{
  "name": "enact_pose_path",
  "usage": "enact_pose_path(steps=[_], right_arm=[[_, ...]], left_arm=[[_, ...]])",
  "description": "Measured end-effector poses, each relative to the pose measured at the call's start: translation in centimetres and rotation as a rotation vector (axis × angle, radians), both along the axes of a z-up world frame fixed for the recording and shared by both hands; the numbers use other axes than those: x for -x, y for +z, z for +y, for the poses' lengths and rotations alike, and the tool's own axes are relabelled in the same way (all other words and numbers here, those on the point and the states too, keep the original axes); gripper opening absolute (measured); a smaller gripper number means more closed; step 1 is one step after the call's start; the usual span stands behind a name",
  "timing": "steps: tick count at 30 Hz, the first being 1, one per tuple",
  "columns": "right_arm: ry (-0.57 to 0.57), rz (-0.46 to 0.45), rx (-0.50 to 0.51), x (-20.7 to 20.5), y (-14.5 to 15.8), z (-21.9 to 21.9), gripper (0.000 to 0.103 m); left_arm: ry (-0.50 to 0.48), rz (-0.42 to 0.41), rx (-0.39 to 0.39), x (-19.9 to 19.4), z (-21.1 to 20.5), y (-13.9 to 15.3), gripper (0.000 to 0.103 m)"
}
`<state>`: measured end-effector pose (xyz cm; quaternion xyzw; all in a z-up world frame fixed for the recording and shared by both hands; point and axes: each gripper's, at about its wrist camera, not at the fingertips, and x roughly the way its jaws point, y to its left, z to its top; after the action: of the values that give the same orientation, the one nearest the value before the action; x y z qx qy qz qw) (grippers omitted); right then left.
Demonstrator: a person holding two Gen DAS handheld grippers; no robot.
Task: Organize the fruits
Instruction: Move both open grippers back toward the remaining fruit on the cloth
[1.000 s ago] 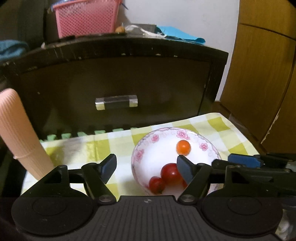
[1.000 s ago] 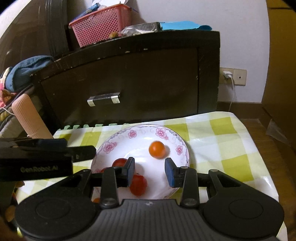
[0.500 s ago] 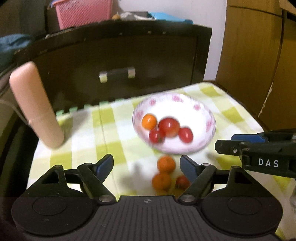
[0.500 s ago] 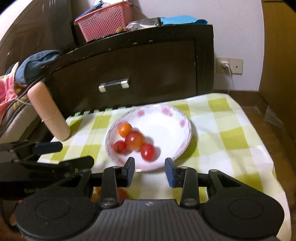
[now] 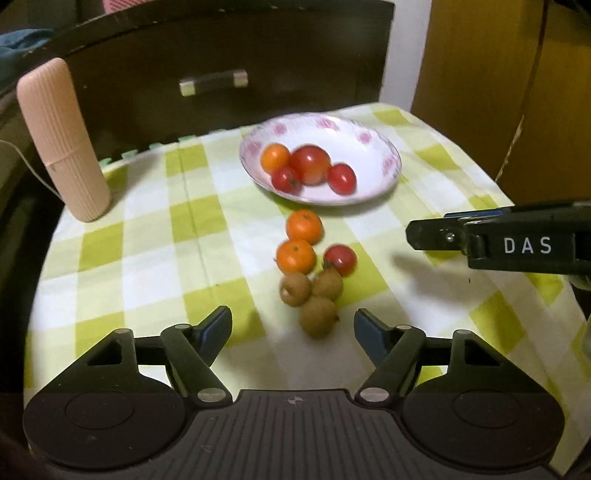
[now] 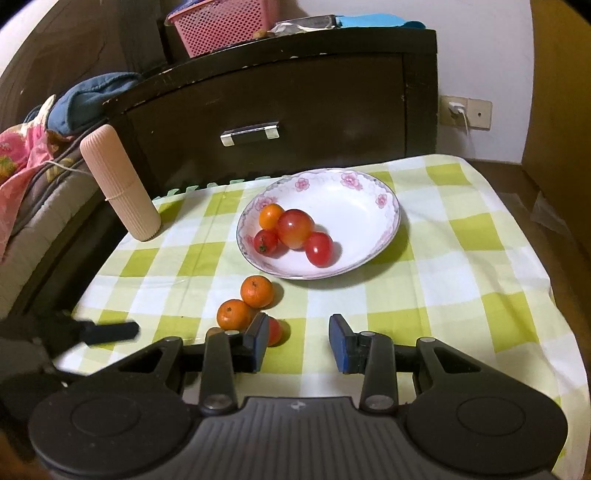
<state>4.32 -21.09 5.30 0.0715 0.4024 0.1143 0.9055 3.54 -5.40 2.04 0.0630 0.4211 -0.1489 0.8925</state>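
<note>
A white floral plate (image 5: 384,147) (image 6: 365,206) on the green checked cloth holds three red tomatoes (image 5: 309,164) (image 6: 295,228) and a small orange fruit (image 5: 274,157) (image 6: 270,216). In front of it on the cloth lie two mandarins (image 5: 304,226) (image 6: 257,291), a red tomato (image 5: 340,259) (image 6: 274,331) and three brown kiwis (image 5: 319,321). My left gripper (image 5: 291,326) is open and empty just in front of the kiwis. My right gripper (image 6: 299,341) is open and empty, its left finger beside the loose tomato; it also shows in the left wrist view (image 5: 517,243).
A tall pink ribbed cylinder (image 5: 62,140) (image 6: 120,182) stands at the cloth's far left corner. A dark drawer cabinet (image 6: 280,107) stands behind the table with a pink basket (image 6: 225,26) on top. Bedding lies at left, a wooden door at right.
Both grippers have pulled back and up from the plate. The loose mandarins, tomato and kiwis in front of the plate have come into view. Both stay open.
</note>
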Motion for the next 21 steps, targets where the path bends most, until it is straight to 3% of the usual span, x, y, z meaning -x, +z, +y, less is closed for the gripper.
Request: enact_pose_path(steps=[7,12,17,21], right_arm=[[0.021,0.039,0.010,0.2,-1.1,0.3,0.034],[0.013,0.040,-0.008,0.1,-1.2,-0.1,0.034],[0.015,0.049,-0.026,-0.1,-1.3,-0.3,0.034],[0.014,0.065,-0.030,-0.3,-1.8,-0.3,0.034]], left_arm=[[0.000,0.029,0.024,-0.7,-0.4,-1.3,0.078],[-0.008,0.050,0.028,-1.4,-1.0,-2.3,0.064],[-0.007,0.050,0.021,-1.6,-1.4,-2.9,0.061],[-0.010,0.040,0.020,-1.7,-1.6,-3.0,0.051]])
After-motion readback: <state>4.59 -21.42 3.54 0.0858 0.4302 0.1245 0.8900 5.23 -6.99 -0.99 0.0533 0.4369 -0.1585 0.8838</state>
